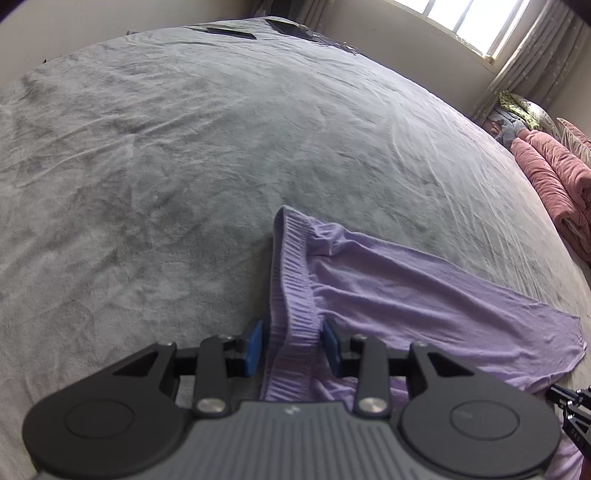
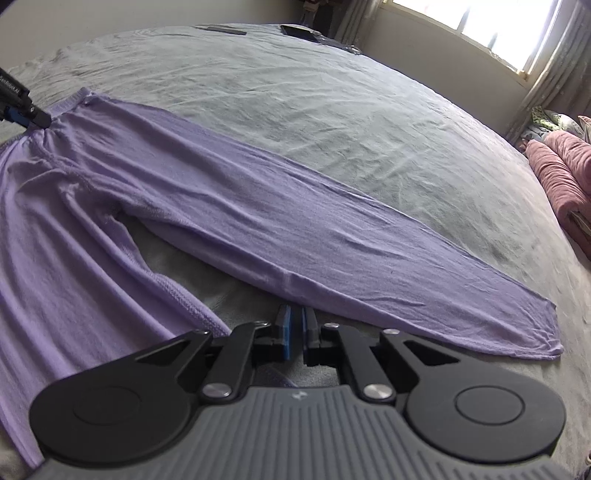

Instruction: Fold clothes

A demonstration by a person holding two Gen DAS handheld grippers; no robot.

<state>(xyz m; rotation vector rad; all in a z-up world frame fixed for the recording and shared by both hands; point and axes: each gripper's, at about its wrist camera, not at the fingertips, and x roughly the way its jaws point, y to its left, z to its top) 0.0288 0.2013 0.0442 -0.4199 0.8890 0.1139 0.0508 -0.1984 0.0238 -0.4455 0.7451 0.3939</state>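
A home bedroom. A wide bed [image 1: 229,140] covered by a wrinkled grey sheet fills both views; rolled pink bedding [image 1: 550,173] and patterned pillows [image 1: 524,109] lie at its edge, and a curtained window [image 1: 469,22] admits daylight beyond.

The lilac trousers [image 2: 258,206] lie flat on the bed, both legs spread apart. One leg stretches just ahead of the right gripper [image 2: 295,332], the other to its left. The ribbed waistband [image 1: 295,295] stands bunched between the left gripper [image 1: 293,345] fingers.
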